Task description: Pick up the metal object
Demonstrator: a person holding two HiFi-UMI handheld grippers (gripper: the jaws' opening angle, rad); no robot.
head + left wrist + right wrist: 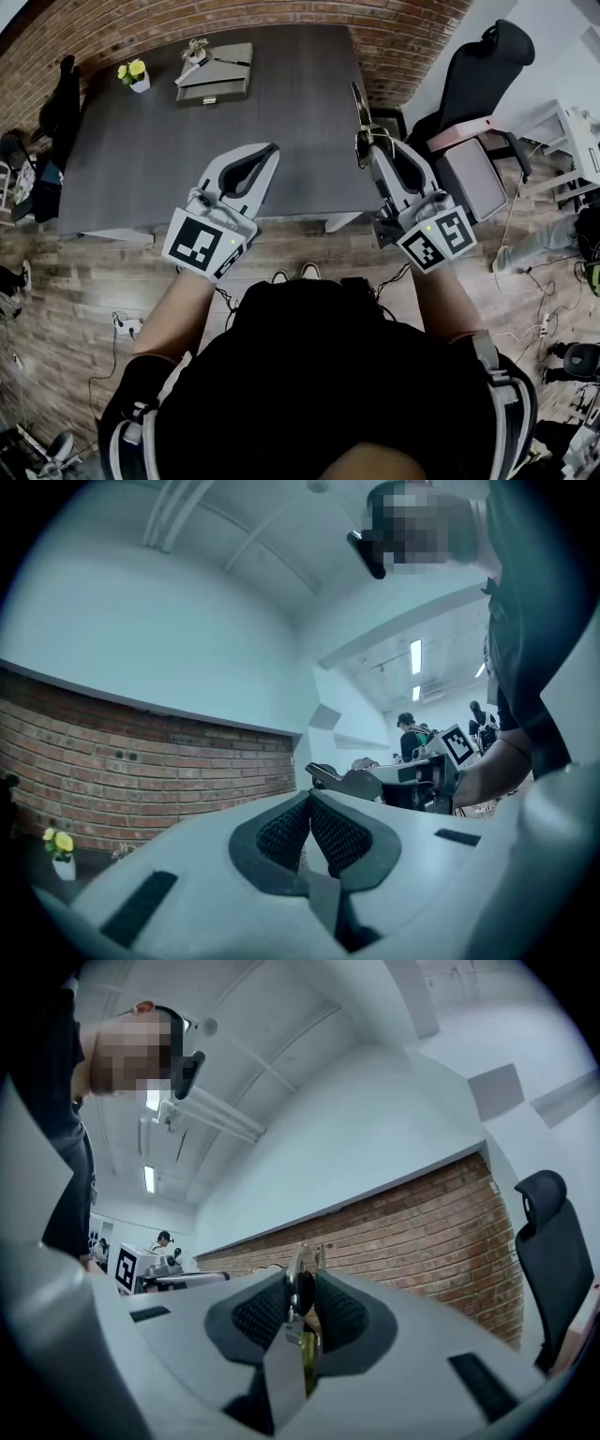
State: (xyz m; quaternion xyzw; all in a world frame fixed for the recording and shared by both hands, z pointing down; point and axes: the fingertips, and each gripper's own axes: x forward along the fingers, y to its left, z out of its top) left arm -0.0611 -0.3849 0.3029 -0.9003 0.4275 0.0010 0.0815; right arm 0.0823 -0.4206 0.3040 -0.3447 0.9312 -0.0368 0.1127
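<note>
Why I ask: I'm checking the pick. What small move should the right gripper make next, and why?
Probably a slight steady lift, no release: the right gripper clamps the metal object, which hangs above the dark table, so opening would likely drop it.

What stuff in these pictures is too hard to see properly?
- Metal object, right gripper view: the right gripper clamps over its lower part, so its whole shape is unclear.
- Grey case on the table, head view: too small to tell what it is.
- Black chair, right gripper view: cut off by the picture's edge.
</note>
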